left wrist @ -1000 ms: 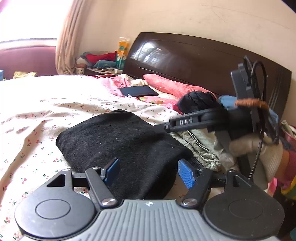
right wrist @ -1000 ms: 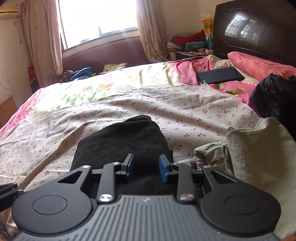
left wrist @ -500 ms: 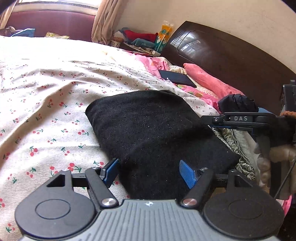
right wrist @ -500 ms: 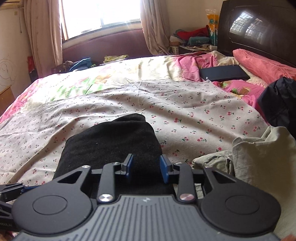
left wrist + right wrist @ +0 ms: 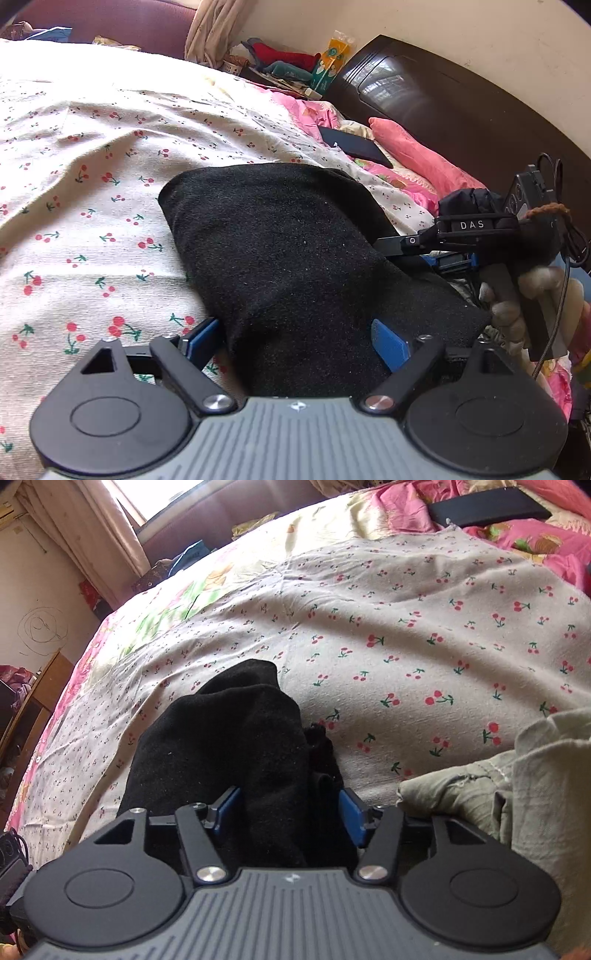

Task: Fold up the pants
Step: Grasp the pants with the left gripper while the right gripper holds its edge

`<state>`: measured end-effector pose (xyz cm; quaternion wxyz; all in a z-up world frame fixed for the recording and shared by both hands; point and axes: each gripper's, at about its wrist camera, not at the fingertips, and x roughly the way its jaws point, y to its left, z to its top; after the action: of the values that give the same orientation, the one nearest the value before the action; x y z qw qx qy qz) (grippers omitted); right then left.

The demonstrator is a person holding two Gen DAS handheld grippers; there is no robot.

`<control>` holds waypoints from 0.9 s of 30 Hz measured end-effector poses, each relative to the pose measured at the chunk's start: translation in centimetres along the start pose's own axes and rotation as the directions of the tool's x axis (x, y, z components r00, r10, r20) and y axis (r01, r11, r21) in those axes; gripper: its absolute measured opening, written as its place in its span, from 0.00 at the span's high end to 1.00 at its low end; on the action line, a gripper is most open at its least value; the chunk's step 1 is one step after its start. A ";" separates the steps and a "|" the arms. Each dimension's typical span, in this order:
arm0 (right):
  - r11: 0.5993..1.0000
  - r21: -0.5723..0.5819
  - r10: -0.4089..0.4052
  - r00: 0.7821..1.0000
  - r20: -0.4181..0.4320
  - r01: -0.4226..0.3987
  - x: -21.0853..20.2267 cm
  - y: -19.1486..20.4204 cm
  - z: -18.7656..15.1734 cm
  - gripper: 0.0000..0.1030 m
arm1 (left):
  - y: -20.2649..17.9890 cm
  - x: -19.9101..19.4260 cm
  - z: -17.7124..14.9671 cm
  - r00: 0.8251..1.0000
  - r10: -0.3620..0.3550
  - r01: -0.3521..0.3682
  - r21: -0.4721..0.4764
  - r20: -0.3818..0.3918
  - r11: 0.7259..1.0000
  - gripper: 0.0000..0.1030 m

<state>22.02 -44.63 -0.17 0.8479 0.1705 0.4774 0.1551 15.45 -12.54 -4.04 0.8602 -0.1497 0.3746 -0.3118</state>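
Your right gripper [image 5: 288, 814] has opened wider than it was half a second ago, and it has tipped down toward the black pants [image 5: 291, 258]. Your left gripper [image 5: 295, 341] has moved in closer to them too. Its blue fingers [image 5: 389, 345] sit wide apart, with the near end of the pants between them. The right jaws are also apart, with bunched black cloth between them. I cannot tell if either one is pinching the cloth. The pants lie folded in a thick, dark bundle on the cherry sheet [image 5: 92, 221]. One end looks lumpy and uneven in the right view. A pale green cloth [image 5: 517, 775] lies just beside them.
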 end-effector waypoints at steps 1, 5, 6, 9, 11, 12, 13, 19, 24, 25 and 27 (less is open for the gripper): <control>1.000 0.010 0.014 1.000 -0.021 -0.014 0.5 -0.2 0.1 0.37 | -0.2 0.4 -0.1 1.000 0.000 0.000 0.008 0.000 1.000 0.00; 0.999 -0.049 0.020 0.997 -0.070 -0.024 1.9 0.4 0.2 0.22 | -0.9 2.1 -0.2 1.000 0.014 -0.013 0.049 -0.008 0.999 0.00; 0.999 -0.041 0.028 0.997 -0.072 -0.031 2.2 0.3 0.2 0.20 | -0.9 2.4 -0.1 1.000 0.014 -0.014 0.043 -0.006 0.999 0.00; 0.999 -0.027 0.021 0.999 -0.035 -0.022 2.9 0.7 -0.3 0.16 | -0.7 2.9 0.4 1.000 0.012 -0.012 0.007 -0.009 1.000 0.00; 1.000 -0.020 0.018 1.000 -0.006 -0.018 2.6 1.3 -0.9 0.24 | -0.6 2.1 0.6 1.000 0.011 -0.011 -0.002 0.001 1.000 0.05; 0.999 -0.003 0.044 0.999 -0.004 -0.044 2.2 1.6 -1.2 0.30 | -0.3 1.5 0.7 1.000 0.005 -0.005 -0.010 0.002 1.000 0.15; 0.996 0.046 0.078 0.997 -0.007 -0.078 1.9 1.6 -1.5 0.36 | 0.1 1.0 0.9 1.000 -0.006 0.007 -0.028 0.003 1.000 0.24; 0.982 0.140 0.123 0.992 0.039 -0.128 0.4 4.0 -3.8 0.57 | 1.2 -2.1 1.1 0.998 -0.062 0.061 -0.066 -0.016 0.996 0.46; 0.965 0.154 0.208 0.977 0.038 -0.211 -0.2 8.6 -6.1 0.59 | 2.6 -7.2 0.4 0.998 -0.053 0.052 -0.041 -0.030 0.998 0.47; 0.959 0.164 0.227 0.973 0.032 -0.229 -0.1 9.5 -6.7 0.60 | 3.3 -8.3 0.3 0.998 -0.051 0.049 -0.051 -0.036 0.997 0.47; 0.944 0.190 0.272 0.962 0.015 -0.270 0.0 11.4 -7.9 0.60 | 4.5 -11.0 0.0 0.999 -0.037 0.035 -0.057 -0.040 0.998 0.47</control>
<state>14.10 -33.30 0.98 0.7955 0.3139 0.4669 0.2249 11.53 -2.00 -0.15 0.8421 -0.1741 0.3978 -0.3198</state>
